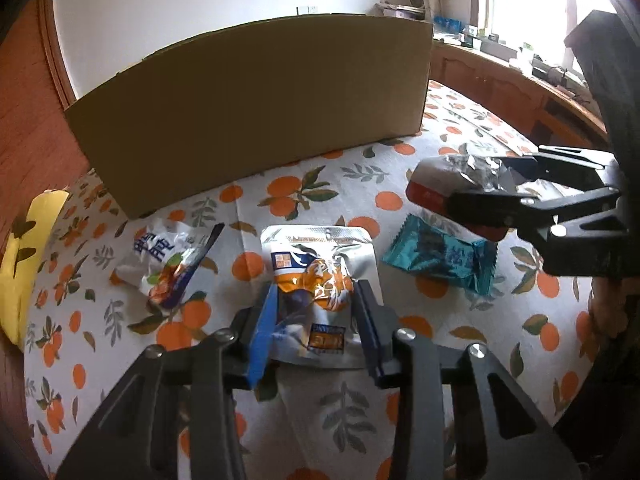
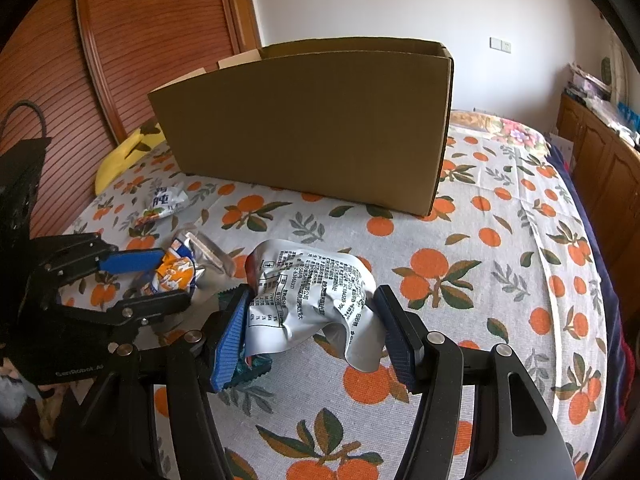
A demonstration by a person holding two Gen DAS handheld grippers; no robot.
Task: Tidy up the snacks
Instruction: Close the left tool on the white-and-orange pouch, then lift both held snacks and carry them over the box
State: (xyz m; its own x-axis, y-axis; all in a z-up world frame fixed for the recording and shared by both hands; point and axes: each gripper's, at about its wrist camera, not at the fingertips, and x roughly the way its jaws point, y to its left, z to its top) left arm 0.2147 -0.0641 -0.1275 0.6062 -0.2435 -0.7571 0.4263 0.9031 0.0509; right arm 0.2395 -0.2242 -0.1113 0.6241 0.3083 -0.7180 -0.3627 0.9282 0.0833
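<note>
My left gripper (image 1: pixel 316 320) is closed around a silver and orange snack pouch (image 1: pixel 316 276) that lies on the orange-print cloth (image 1: pixel 360 176); it also shows in the right wrist view (image 2: pixel 176 272). My right gripper (image 2: pixel 312 320) is shut on a silver and red snack pouch (image 2: pixel 312 292) and holds it above the cloth; it shows at the right of the left wrist view (image 1: pixel 452 176). A teal packet (image 1: pixel 440 256) lies under the right gripper. A crumpled white and blue packet (image 1: pixel 168 260) lies to the left. An open cardboard box (image 1: pixel 256 108) stands behind.
A yellow cushion (image 1: pixel 24 256) lies at the left edge of the bed. A wooden wardrobe (image 2: pixel 140 40) stands behind on the left. Wooden cabinets (image 2: pixel 600 168) with clutter run along the right side.
</note>
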